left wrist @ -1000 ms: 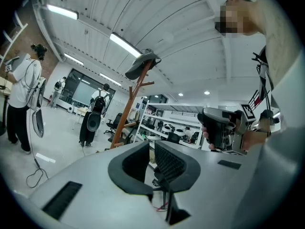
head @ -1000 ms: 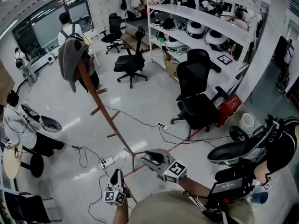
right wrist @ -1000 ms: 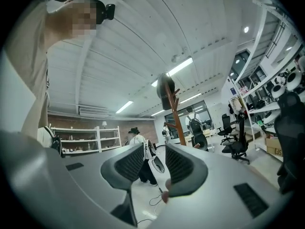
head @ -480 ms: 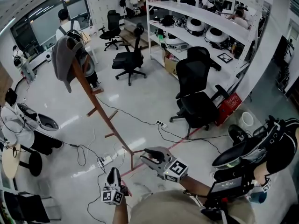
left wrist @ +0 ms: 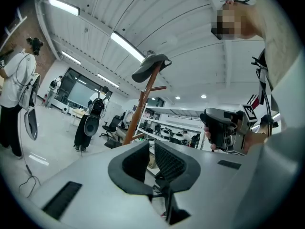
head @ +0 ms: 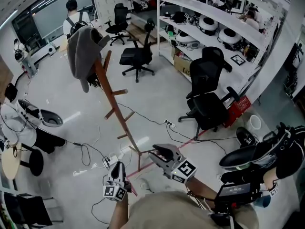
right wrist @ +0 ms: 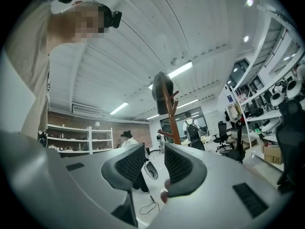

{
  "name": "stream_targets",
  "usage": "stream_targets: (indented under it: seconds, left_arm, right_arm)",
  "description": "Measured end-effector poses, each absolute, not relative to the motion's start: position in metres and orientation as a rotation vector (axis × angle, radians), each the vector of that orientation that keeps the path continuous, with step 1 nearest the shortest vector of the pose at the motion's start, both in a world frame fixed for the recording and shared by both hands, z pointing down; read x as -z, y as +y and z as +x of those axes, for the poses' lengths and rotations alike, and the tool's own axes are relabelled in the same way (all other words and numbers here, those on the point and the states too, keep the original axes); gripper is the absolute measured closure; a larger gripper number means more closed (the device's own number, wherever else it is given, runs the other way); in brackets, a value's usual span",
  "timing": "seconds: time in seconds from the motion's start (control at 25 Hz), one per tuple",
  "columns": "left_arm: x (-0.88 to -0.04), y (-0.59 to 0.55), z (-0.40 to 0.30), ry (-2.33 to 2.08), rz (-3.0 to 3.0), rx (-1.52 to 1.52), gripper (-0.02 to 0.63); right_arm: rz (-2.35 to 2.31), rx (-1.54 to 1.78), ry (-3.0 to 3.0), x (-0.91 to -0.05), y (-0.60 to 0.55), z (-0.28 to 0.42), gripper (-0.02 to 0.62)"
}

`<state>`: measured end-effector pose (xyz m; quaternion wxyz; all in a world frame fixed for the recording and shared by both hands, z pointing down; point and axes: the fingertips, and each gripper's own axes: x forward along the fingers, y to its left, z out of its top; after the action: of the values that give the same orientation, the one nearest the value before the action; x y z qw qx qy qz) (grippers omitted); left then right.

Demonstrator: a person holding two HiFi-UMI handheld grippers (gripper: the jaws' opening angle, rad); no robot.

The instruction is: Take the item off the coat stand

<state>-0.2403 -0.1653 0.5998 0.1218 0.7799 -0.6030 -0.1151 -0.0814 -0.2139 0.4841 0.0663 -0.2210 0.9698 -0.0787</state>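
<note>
Movement first: both hands have pushed forward, and the coat stand (head: 116,113) with its grey garment (head: 85,56) now sits nearer and more central in the head view than a second ago. We're closing in, though we're still well apart from it. The left gripper (head: 117,166) has its fingers (left wrist: 136,161) closed on nothing. The right gripper (head: 159,152) has just been narrowing its fingers (right wrist: 183,168), yet they stand apart and empty, with the stand showing only far off through the gap. We read this as approach, not grasp: the item is untouched, draped over the very top of the stand and hanging down one side. The cloth looks soft and matte, falling in limp folds, so we expect it to lift off easily but sag once gripped. The stand is a slim post of reddish-brown wood with short pegs jutting out and splayed feet. It rests on a glossy pale floor (head: 157,99) where thin cables (head: 90,156) trail near its base. Our finger pads are dark and ribbed, set in smooth grey shells.
</note>
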Motion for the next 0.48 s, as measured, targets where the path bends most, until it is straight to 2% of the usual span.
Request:
stream_targets:
  seconds: [0.48]
  left_arm:
    - [-0.58, -0.22, -0.301, -1.703, 2.342, 0.388, 0.583]
  right_arm:
    - [-0.755, 0.16, 2.89, -0.462, -0.252, -0.139, 0.465]
